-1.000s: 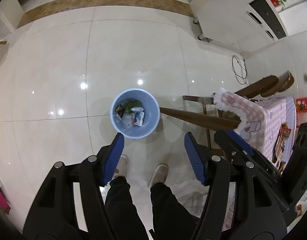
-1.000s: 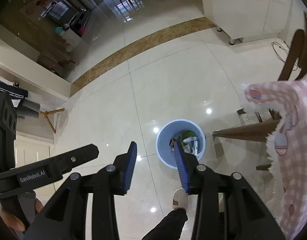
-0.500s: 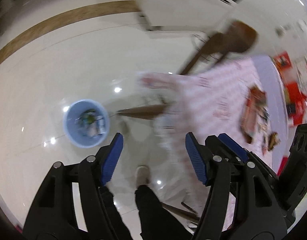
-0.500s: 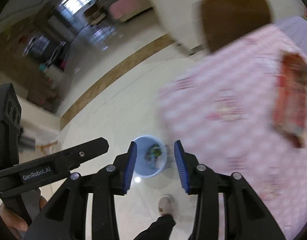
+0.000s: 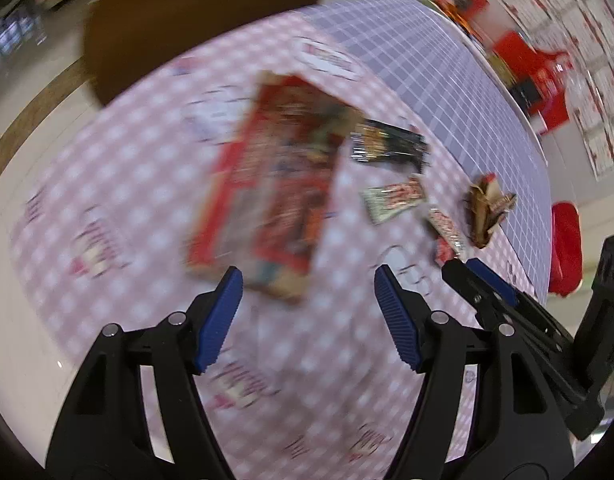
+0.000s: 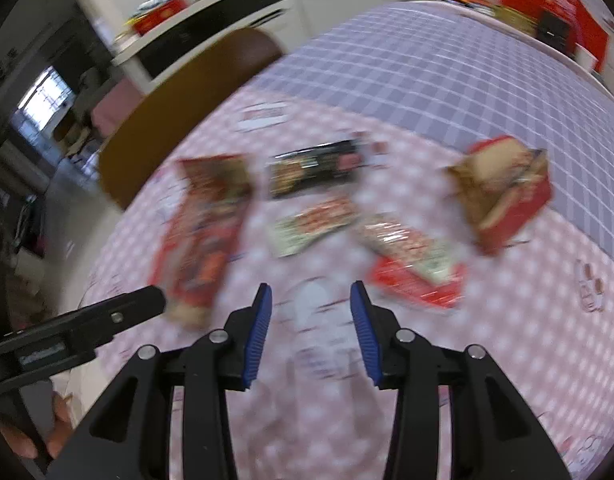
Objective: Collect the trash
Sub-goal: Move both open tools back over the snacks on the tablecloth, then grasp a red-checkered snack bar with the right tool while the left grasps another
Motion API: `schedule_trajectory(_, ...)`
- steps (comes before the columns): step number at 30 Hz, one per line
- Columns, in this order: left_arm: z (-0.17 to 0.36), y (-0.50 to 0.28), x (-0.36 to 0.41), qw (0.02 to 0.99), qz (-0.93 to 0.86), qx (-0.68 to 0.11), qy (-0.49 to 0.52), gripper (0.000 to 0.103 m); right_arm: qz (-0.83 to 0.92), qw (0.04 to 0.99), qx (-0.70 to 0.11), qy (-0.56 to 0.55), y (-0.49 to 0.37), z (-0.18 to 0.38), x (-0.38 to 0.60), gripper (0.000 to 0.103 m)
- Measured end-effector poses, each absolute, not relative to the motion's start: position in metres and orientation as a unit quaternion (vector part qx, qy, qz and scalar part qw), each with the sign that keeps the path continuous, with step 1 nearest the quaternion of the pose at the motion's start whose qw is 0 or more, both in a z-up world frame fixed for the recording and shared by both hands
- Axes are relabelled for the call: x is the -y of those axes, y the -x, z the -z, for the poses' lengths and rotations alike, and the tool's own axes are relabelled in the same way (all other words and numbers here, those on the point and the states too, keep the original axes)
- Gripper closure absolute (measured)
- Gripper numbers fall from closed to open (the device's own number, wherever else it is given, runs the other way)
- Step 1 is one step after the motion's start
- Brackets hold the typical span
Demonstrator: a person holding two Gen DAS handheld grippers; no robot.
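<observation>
Left wrist view: the left gripper [image 5: 307,304] hangs above a surface [image 5: 107,184] draped in a pink checked cloth, its jaws opening wide with nothing between them. Just ahead of the jaws lies a long flat red package [image 5: 275,192], blurred by motion. Beyond it to the right lies a black wrapper [image 5: 387,145], then a white-and-red wrapper [image 5: 395,198], a narrow wrapper [image 5: 447,228] and a crumpled brown-and-red carton [image 5: 489,208]. That makes five pieces of trash in this view, all apart from the jaws. The right gripper's arm shows at the right edge. A brown chair back [image 5: 195,16] stands at the far side.

Right wrist view: the right gripper [image 6: 311,332] hovers over the same cloth, jaws partly apart and empty. I count five pieces here too: the long red package [image 6: 205,232] at left, the black wrapper [image 6: 315,172], the white-and-red wrapper [image 6: 311,224], a red-edged wrapper [image 6: 415,268] nearest the right jaw, and the torn carton [image 6: 503,192] at right. A hand [image 6: 31,432] shows at lower left.

Judging by looks, all of it is light. The wrappers seem thin, crinkly and slippery, lying flat, so a pinch at a raised edge or corner would serve best. The long package looks stiffer; taking it across its narrow width seems wise. The carton is crushed and springy, and its upstanding flaps offer an easy hold.
</observation>
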State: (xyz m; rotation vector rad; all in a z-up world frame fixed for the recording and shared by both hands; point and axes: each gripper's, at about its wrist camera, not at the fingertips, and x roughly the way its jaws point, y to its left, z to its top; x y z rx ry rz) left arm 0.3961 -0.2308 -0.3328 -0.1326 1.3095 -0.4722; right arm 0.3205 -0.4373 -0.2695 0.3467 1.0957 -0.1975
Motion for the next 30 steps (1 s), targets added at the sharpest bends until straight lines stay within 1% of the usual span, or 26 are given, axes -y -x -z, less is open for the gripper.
schedule_trajectory(4, 0.342, -0.407, 0.277, 0.764, 0.237, -0.6, 0.028, 0.035, 0.103, 0.837, -0.516, -0.15, -0.329, 0.285, 0.476, 0.062)
schedule_trajectory(6, 0.344, -0.41, 0.296, 0.765, 0.247, -0.594, 0.013, 0.035, 0.1, 0.837, -0.519, -0.145, -0.331, 0.29, 0.477, 0.06)
schedule_trajectory(8, 0.346, -0.413, 0.309, 0.767, 0.252, -0.59, -0.004, 0.035, 0.097, 0.835, -0.524, -0.136, -0.339, 0.299, 0.486, 0.06)
schedule_trajectory(11, 0.351, -0.419, 0.325, 0.77, 0.262, -0.582, -0.024, 0.035, 0.083, 0.83, -0.535, -0.134, -0.346, 0.312, 0.49, 0.059)
schedule_trajectory(20, 0.365, -0.434, 0.354, 0.776, 0.277, -0.559, -0.087, 0.035, 0.03, 0.837, -0.537, -0.102, -0.36, 0.323, 0.494, 0.059)
schedule_trajectory(21, 0.367, -0.435, 0.358, 0.775, 0.283, -0.557, -0.093, 0.035, 0.028, 0.838, -0.536, -0.103, -0.36, 0.323, 0.495, 0.061)
schedule_trajectory(22, 0.368, -0.436, 0.361, 0.775, 0.285, -0.556, -0.094, 0.035, 0.028, 0.838, -0.534, -0.106, -0.359, 0.323, 0.496, 0.076)
schedule_trajectory(24, 0.371, -0.44, 0.367, 0.775, 0.286, -0.554, -0.101, 0.036, 0.028, 0.837, -0.534, -0.117, -0.36, 0.323, 0.501, 0.083)
schedule_trajectory(25, 0.373, -0.44, 0.371, 0.773, 0.291, -0.554, -0.108, 0.036, 0.03, 0.836, -0.534, -0.124, -0.359, 0.323, 0.504, 0.085)
schedule_trajectory(27, 0.376, -0.439, 0.375, 0.773, 0.295, -0.549, -0.122, 0.037, 0.036, 0.836, -0.531, -0.136, -0.355, 0.322, 0.511, 0.086)
schedule_trajectory(28, 0.378, -0.438, 0.378, 0.771, 0.3, -0.547, -0.131, 0.039, 0.04, 0.835, -0.53, -0.145, -0.354, 0.322, 0.515, 0.087)
schedule_trajectory(29, 0.38, -0.438, 0.381, 0.769, 0.301, -0.546, -0.137, 0.046, 0.044, 0.834, -0.528, -0.153, -0.353, 0.321, 0.518, 0.088)
schedule_trajectory(30, 0.379, -0.436, 0.383, 0.773, 0.3, -0.539, -0.148, 0.049, 0.046, 0.834, -0.527, -0.158, -0.351, 0.32, 0.521, 0.088)
